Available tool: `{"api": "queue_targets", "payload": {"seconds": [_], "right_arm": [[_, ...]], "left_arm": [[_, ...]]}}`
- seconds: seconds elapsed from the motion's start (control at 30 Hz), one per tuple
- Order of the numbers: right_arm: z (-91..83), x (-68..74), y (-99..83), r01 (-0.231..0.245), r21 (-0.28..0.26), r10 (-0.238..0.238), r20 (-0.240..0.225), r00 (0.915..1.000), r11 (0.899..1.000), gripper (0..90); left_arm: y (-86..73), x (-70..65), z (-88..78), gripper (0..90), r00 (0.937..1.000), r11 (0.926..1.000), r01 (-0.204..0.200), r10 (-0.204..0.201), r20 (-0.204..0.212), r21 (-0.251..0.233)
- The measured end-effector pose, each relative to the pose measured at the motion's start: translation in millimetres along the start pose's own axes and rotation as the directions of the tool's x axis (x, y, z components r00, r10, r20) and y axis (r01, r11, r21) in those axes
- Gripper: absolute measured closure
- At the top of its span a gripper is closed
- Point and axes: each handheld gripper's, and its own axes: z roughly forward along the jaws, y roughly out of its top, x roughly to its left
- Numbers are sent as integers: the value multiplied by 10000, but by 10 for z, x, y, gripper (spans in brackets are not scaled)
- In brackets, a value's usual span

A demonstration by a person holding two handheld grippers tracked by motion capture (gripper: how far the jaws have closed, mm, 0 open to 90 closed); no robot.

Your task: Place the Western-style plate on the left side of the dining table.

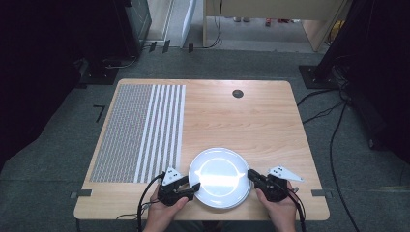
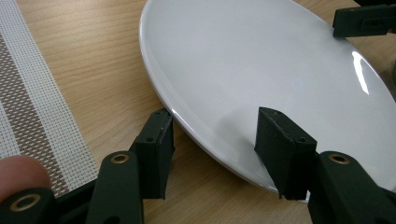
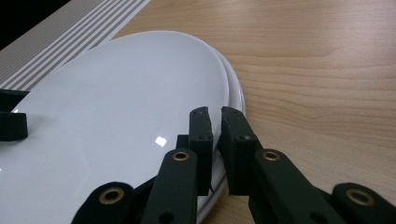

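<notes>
Two white plates are stacked at the table's near edge; the upper plate [image 1: 220,174] [image 2: 261,60] [image 3: 116,102] covers the lower plate [image 3: 236,88], of which a thin rim shows. My left gripper [image 1: 195,186] [image 2: 215,116] is at the plates' left rim, jaws apart. One jaw is outside the rim by the table, the other over the plate's face, with the rim running between them. My right gripper [image 1: 250,174] [image 3: 214,112] is at the right rim, its jaws nearly together and pinching the upper plate's edge.
A striped woven placemat [image 1: 140,130] covers the left part of the wooden table [image 1: 241,121]. A small black round grommet [image 1: 237,93] sits near the far edge. Cables trail from both grippers over the near edge.
</notes>
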Motion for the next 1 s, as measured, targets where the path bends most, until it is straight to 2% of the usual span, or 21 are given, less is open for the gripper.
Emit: {"api": "queue_targets", "payload": {"seconds": [0.23,0.33,0.47,0.6,0.7,0.73,0.8,0.9,0.93,0.97,1.0], "right_arm": [[29,26,-11,-26,32,27,-267,9996,10000,842],[55,55,-23,-113,156,123,-675,9976,9998,841],[98,112,-41,-29,146,41,-848,9964,9999,839],[139,165,-56,47,203,-23,-1165,9932,9998,837],[160,184,-58,63,207,-35,-1312,9913,9998,831],[179,198,-62,-29,208,59,-1435,9896,9998,822],[188,204,-60,-187,234,219,-1444,9893,9996,820],[205,199,-58,-647,235,675,-1482,9867,9976,803],[205,199,-58,-647,235,675,-1482,9867,9976,803],[212,196,-58,-824,194,844,-1519,9848,9964,794],[227,187,-56,-1307,122,1309,-1583,9787,9914,788]], "left_arm": [[11,51,-30,469,10000,10000,32,-32,64,-46],[34,127,-109,487,10000,9999,29,-30,-56,-109],[52,258,-211,574,9987,9989,389,-381,341,-254],[64,330,-274,598,9979,9987,463,-452,465,-227],[73,420,-331,610,9948,9975,685,-670,767,-168],[78,464,-361,629,9923,9959,884,-863,892,-192],[84,501,-385,647,9896,9947,1020,-1001,1036,-133],[94,511,-389,654,9905,9958,916,-917,1029,51],[94,511,-389,653,9905,9958,916,-917,1029,51],[98,513,-389,653,9910,9961,875,-879,1008,82],[97,524,-387,652,9906,9959,894,-900,1033,102]]}}
